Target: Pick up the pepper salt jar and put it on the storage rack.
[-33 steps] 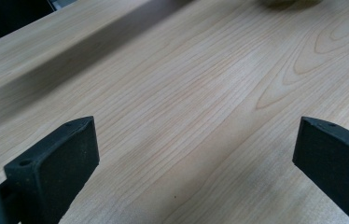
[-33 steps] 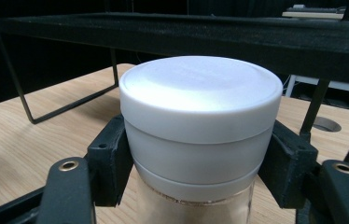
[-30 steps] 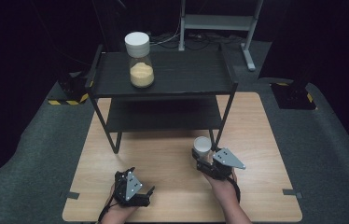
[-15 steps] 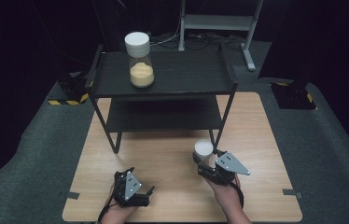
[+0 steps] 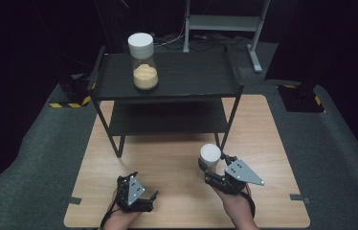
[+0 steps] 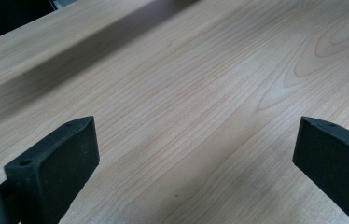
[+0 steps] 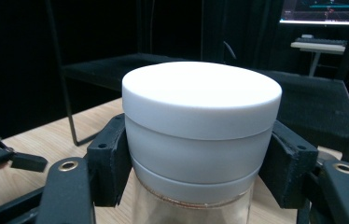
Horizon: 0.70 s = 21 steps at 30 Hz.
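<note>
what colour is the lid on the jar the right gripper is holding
White. The lid on the jar shows best in the right gripper view.

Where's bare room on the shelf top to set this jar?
The black two-tier shelf is bare right of the white-lidded glass jar of yellow powder; its left end is crowded. The right gripper holds a white-lidded glass jar.

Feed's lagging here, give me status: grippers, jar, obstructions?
Right gripper shut on white-lidded jar, off the table. Left gripper open over bare table. Black shelf ahead carries second jar.
</note>
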Tool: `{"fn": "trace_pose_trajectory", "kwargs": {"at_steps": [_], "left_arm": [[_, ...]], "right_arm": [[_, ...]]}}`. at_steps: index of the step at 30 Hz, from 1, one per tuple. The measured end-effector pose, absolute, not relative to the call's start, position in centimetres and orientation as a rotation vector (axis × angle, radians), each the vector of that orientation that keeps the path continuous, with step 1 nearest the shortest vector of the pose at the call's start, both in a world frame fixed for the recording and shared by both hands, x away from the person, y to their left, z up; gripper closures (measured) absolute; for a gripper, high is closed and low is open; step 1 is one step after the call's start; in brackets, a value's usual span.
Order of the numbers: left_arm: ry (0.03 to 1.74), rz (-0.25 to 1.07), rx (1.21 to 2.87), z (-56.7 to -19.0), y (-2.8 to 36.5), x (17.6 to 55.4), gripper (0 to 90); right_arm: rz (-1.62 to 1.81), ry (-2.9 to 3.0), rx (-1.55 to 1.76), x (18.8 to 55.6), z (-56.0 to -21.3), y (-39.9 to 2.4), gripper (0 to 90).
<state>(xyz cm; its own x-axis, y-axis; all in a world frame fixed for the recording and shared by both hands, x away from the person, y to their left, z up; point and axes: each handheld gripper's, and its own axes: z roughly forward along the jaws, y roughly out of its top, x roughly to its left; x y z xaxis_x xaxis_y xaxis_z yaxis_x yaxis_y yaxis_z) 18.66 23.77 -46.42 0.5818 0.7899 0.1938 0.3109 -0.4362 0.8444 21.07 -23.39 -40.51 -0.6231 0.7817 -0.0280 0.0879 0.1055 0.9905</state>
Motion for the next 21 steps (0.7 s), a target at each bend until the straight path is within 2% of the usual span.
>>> {"fn": "trace_pose_trajectory", "kwargs": {"at_steps": [21], "left_arm": [[0.873,0.747,2.006,-46.4,23.9,18.7,0.7]], "right_arm": [[1.637,1.771,0.750,19.5,-34.7,-23.0,33.6]]}}
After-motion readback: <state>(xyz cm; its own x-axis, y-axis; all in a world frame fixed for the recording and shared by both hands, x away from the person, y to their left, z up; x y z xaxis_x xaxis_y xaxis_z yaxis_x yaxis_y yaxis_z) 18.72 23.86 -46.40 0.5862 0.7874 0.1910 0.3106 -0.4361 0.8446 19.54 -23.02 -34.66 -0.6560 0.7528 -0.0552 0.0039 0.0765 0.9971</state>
